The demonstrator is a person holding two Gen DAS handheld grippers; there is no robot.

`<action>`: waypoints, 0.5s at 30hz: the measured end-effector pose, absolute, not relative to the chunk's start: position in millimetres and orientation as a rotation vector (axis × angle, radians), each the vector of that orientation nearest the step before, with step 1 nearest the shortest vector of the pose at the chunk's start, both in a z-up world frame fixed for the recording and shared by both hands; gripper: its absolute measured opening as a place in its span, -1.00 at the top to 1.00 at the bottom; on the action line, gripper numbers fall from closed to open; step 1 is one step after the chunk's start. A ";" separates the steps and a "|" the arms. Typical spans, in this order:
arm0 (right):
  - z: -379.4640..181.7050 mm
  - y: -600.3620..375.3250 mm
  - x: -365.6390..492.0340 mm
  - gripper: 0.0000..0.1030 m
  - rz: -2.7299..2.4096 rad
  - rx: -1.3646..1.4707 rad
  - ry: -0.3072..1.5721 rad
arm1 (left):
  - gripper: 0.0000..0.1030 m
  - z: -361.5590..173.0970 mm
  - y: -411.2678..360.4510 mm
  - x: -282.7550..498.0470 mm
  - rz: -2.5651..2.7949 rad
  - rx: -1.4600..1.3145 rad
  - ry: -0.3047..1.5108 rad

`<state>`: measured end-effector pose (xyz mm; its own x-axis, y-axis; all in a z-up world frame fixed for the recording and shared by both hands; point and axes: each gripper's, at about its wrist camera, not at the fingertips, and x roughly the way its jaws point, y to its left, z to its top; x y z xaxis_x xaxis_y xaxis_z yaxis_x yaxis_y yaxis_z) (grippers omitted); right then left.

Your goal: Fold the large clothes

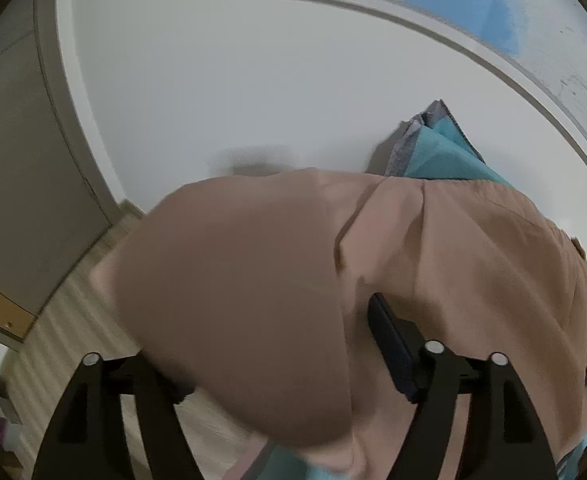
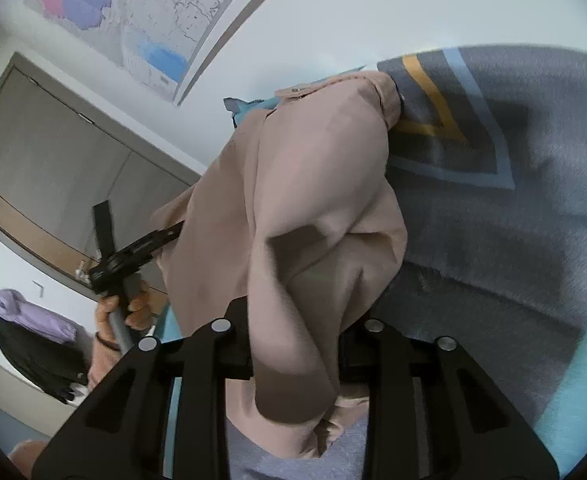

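Now you hold pink garment (image 2: 317, 184) lifted off grey-teal blanket (image 2: 513, 208), likely to let it hang straight before folding. Right gripper (image 2: 297, 364) clamped on bunched cloth, fabric draped over jaws. Left gripper (image 1: 277, 364): cloth covers jaw gap, grip cannot be judged; right view shows it beside garment edge. Wall map (image 2: 153, 20) behind.

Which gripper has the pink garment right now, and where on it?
Both. The right gripper pinches a bunched fold of the pink garment; the left gripper clamps another part, exact spot hidden by cloth.
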<state>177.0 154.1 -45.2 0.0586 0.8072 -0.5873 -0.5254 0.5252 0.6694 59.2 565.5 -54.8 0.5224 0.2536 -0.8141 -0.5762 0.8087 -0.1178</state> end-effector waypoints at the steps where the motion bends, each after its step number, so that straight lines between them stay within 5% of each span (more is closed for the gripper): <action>1: -41.8 154.0 174.9 0.34 1.024 0.293 1.104 | -0.44 -51.4 561.2 53.6 0.528 -0.384 0.887; 4: -23.3 146.6 169.5 0.11 0.973 0.229 1.034 | -0.48 -42.9 549.7 38.1 0.544 -0.335 0.868; 15: 47.1 163.1 155.1 0.11 0.898 0.040 0.724 | -0.59 -8.0 486.0 29.7 0.418 -0.188 0.765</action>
<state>155.1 163.1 47.1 0.4052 0.7245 -0.5576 -0.6987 0.6388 0.3222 29.7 486.0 -8.0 0.6449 0.2973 -0.7040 -0.4319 0.9018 -0.0148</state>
